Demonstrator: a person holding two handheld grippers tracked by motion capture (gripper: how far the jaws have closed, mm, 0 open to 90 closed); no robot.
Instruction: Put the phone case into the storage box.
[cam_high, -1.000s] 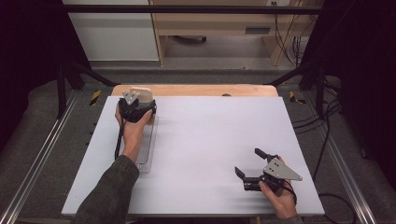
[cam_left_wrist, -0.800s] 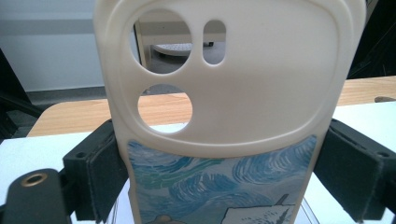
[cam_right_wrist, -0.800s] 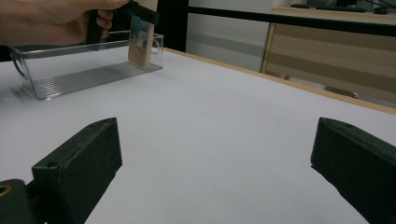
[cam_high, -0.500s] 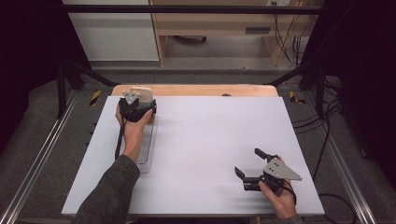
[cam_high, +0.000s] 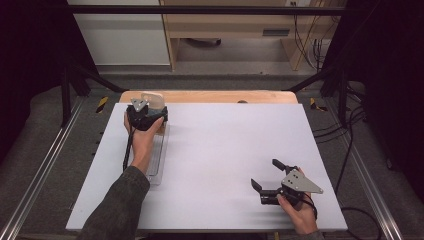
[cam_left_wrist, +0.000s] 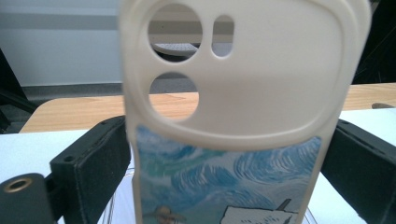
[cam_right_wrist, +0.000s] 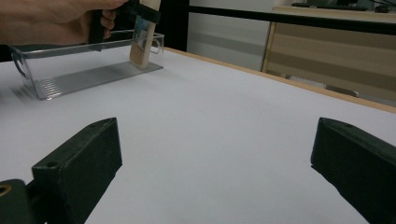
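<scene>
Upright, camera-cutout end up, the phone case (cam_left_wrist: 233, 116) sits pinched in the left hand-held gripper (cam_high: 146, 114).

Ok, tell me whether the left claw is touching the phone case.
Touching. The left gripper view shows the left claw with both black jaws pressed against the side edges of the phone case, no gap on either side.

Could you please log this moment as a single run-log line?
left gripper: shut on phone case, upright over clear tray | right gripper: open, empty, low over table
</scene>
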